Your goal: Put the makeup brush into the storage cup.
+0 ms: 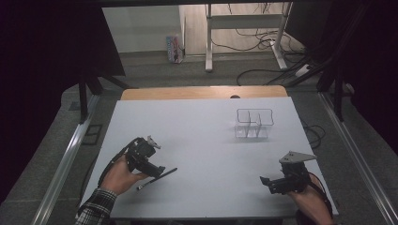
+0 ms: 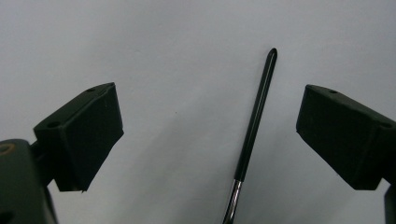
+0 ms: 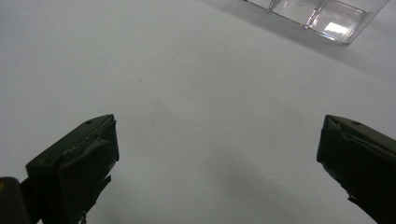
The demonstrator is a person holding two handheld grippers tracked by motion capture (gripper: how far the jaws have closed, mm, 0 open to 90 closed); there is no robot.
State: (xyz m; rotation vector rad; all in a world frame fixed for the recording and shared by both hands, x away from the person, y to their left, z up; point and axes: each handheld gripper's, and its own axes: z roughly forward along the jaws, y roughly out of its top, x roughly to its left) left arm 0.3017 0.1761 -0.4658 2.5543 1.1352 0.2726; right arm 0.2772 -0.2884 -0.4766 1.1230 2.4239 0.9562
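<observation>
High view: the left hand (image 1: 123, 174) holds the left gripper (image 1: 157, 170) low and tipped down over a thin black tool (image 1: 157, 179) lying flat on the white table (image 1: 187, 136). The jaws stand wide apart, one on each side of the tool, not touching it. The right gripper (image 1: 264, 180) sits near the table's right edge, wide open, holding nothing. A clear box (image 1: 253, 124) stands well away. The tool's shiny end is cut off in the left gripper view.

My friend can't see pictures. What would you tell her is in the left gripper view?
A thin black-handled tool with a shiny metal shaft lies on a white table, between the two black jaws of the open left claw. Neither jaw touches it.
</observation>
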